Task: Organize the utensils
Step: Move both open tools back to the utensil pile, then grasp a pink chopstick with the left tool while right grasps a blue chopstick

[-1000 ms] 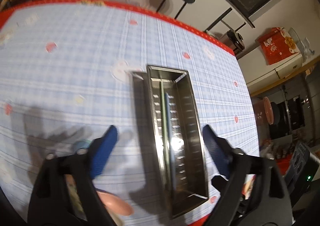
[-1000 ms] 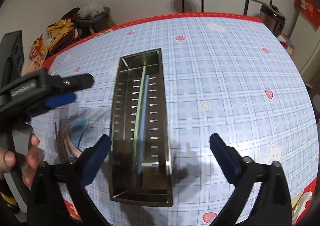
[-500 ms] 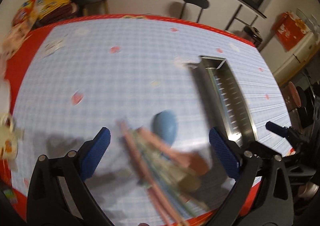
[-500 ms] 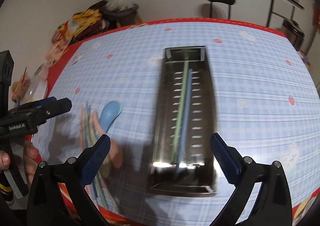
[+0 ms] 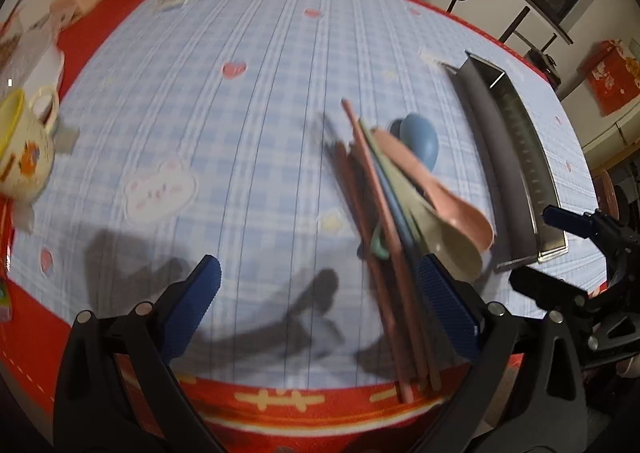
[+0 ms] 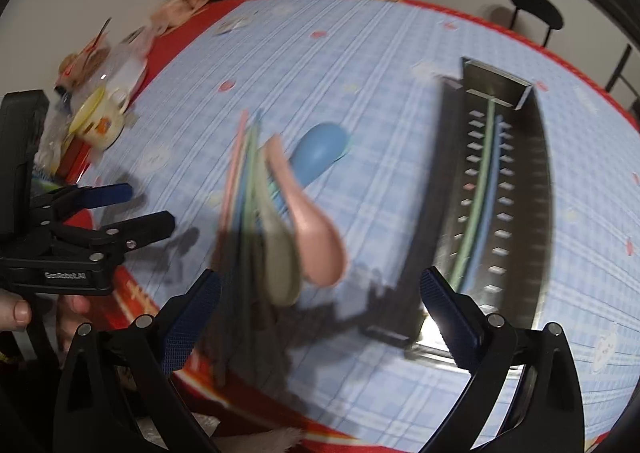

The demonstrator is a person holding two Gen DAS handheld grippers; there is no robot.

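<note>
Both views blurred. Left gripper [image 5: 320, 303] is held wide open above the blue-checked tablecloth [image 5: 248, 141]; nothing is gripped between its blue pads [image 5: 192, 305]. Right gripper [image 6: 320, 317] is likewise spread wide and empty, over the table's near red edge.

A loose pile of utensils is seen on the cloth: pink chopsticks [image 5: 380, 233], a pink spoon [image 5: 452, 209], a pale green spoon [image 5: 452, 249], and a blue spoon [image 5: 420, 137] at the far end. The pile lies just left of the steel tray [image 5: 516, 157], apart from it.

Inside the tray, a green chopstick [image 6: 476, 197] and a blue chopstick [image 6: 490, 205] are laid lengthwise, side by side.

A yellow-rimmed cup [image 5: 22, 153] is noted at the far left table edge.
</note>
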